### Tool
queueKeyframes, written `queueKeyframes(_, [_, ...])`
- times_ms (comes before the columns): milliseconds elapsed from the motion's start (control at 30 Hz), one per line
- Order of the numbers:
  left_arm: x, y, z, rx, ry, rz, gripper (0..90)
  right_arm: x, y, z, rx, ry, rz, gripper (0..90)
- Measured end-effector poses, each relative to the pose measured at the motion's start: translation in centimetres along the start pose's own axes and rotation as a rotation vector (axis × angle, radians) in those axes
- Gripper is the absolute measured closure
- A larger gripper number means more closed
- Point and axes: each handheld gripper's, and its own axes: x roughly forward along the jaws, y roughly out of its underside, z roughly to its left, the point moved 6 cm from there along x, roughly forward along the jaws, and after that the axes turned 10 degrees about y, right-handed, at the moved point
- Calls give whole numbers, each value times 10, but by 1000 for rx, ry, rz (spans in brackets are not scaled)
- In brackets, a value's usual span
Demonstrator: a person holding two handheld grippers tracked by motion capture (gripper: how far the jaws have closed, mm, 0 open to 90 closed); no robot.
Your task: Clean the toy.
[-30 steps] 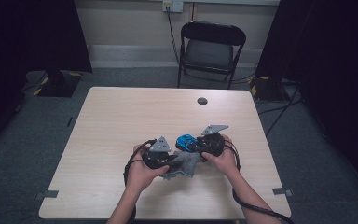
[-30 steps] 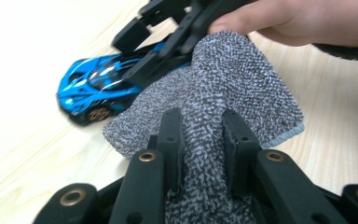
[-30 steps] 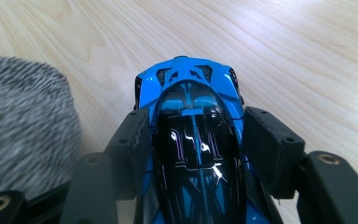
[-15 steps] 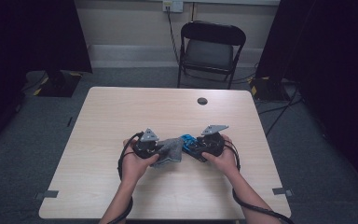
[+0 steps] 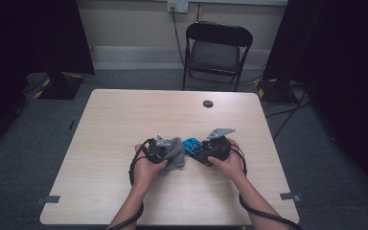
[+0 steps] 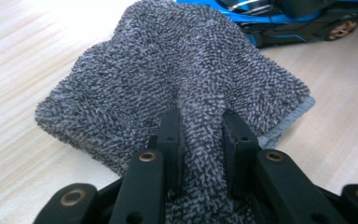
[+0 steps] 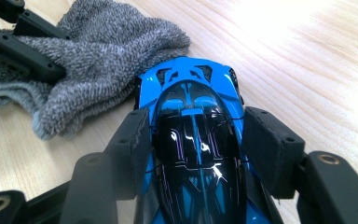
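Wiping step, judged under way. Left gripper [image 6: 200,140] clenched on a fold of grey cloth [image 6: 168,84], bunched on the table [image 5: 124,124] just beside a blue toy car [image 7: 193,140]. Right gripper [image 7: 196,149] clamped on the car's flanks, steadying it near the table's middle. Next, probably: cloth pressed onto the bodywork and drawn across.

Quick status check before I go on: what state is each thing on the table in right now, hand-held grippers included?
Grey cloth: bunched, a fold pinched, the rest lying on the table, one end against the car.
Blue toy car: upright on its wheels, clamped by its sides.
Left hand-held gripper: shut on the cloth.
Right hand-held gripper: shut on the car.
Folding chair: unfolded, nobody on it, behind the table.
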Motion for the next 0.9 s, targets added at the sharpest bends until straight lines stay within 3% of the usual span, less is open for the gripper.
queueKeyframes(233, [3,0,-16,13,68,19,725,0,0,0,-1,1,1,426])
queueKeyframes(900, [17,-5,-61,98,187,52,725,0,0,0,-2,0,4,426])
